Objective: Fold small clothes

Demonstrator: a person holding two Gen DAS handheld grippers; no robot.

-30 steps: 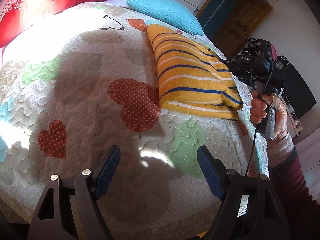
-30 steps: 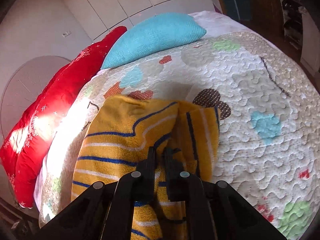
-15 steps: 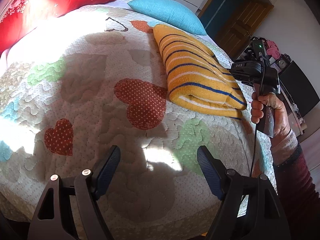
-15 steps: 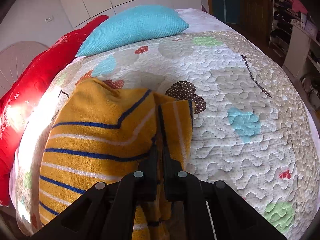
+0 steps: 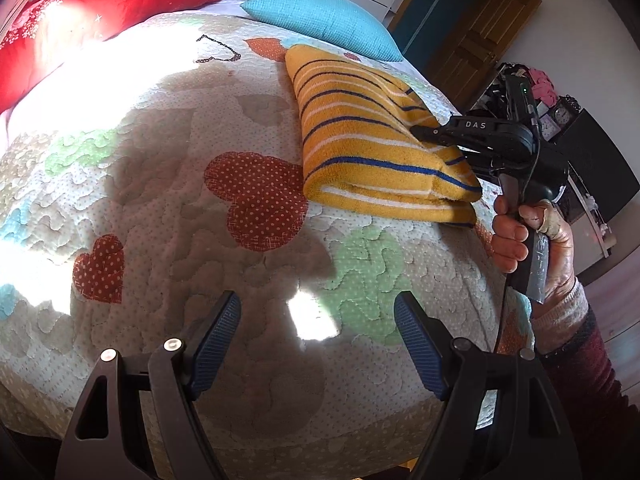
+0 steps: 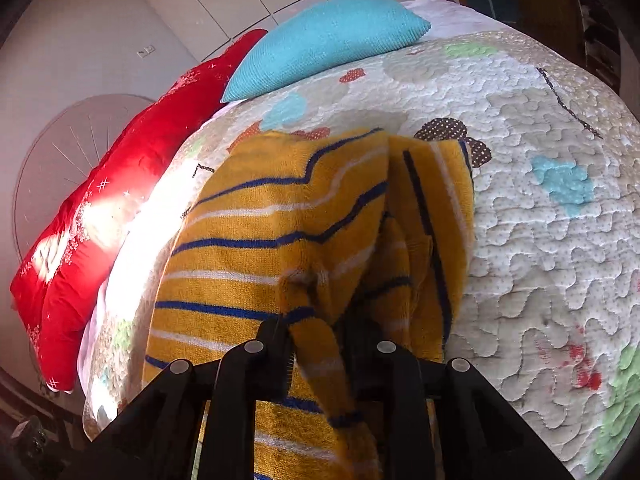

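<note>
So the striped yellow garment is sitting folded over on the quilted bed, toward the far right side, just short of the turquoise pillow, with the red pillow way off on the far left. The right tongs are clamped on a bunched bit of the garment's near right edge, you can see the fabric pinched up into a little ridge between the jaws. The left tongs are spread wide apart, holding nothing, hovering over bare quilt well clear of the cloth

Handling wise, it looks like a thick fuzzy knit, terry-ish, so I'd guess soft and floppy with a bit of weight to it, not slippery at all. The layers will probably cling to each other and to the quilt, which helps a fold stay put but means dragging could pull the under layers out of line. Nothing fragile here, you can squeeze it as hard as you like

If it were me I'd take hold at the edges or corners through all the layers at once, not mid panel, since a grab in the middle just tents it up. The free left tongs could pin or take the rounded fold edge on the near left side of it
</note>
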